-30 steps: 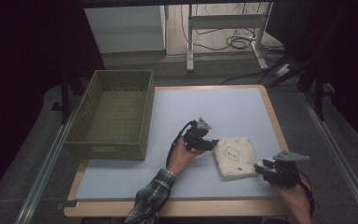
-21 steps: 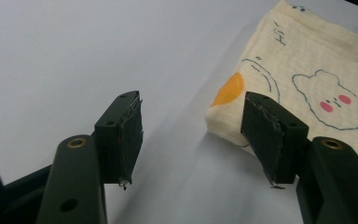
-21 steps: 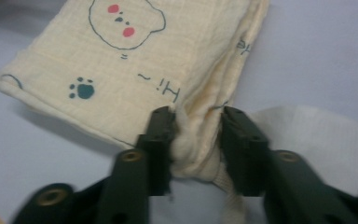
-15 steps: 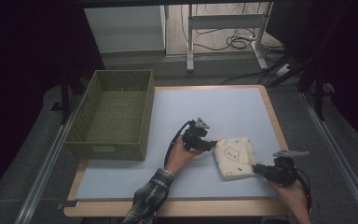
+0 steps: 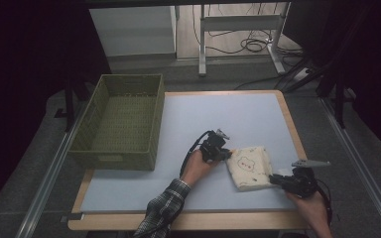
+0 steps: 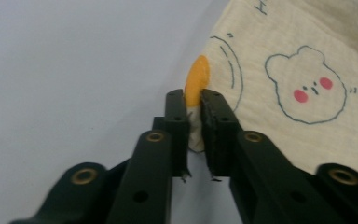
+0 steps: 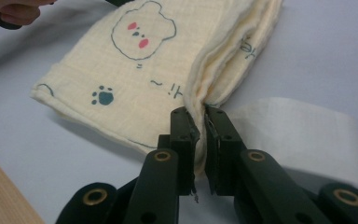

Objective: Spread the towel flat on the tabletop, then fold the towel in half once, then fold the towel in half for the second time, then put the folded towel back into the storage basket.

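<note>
Cream muslin: one folded cream cloth with a printed bear face (image 5: 249, 167) lies flat on the pale blue table top (image 5: 218, 119), near its front right. I have it pinched at two places. My left gripper (image 5: 226, 153) sits at about 10 o'clock of the cloth; its jaws have just been closing and now clamp the corner with the orange patch (image 6: 197, 85), fabric bunched between the pads. My right gripper (image 5: 274, 179) sits at about 4 o'clock of the cloth, jaws also just closed, biting the stacked fold edges (image 7: 200, 100) at the opposite corner.

Key relation: the two grips lie on one diagonal of the cloth, running 10 to 4 o'clock across it, so the cloth spans straight between my jaws. The cloth's long side runs roughly 11 to 5 o'clock. The woven olive-green rectangular basket (image 5: 119, 148) sits at 9–10 o'clock of the cloth, well apart, at the table's left edge. My left hand is nearer to it.

My guess at the next move: lift both corners together and carry left.

Count: one cloth, one basket, two grippers, both loaded. A sheet of white paper (image 7: 303, 130) lies just beside my right jaws.
</note>
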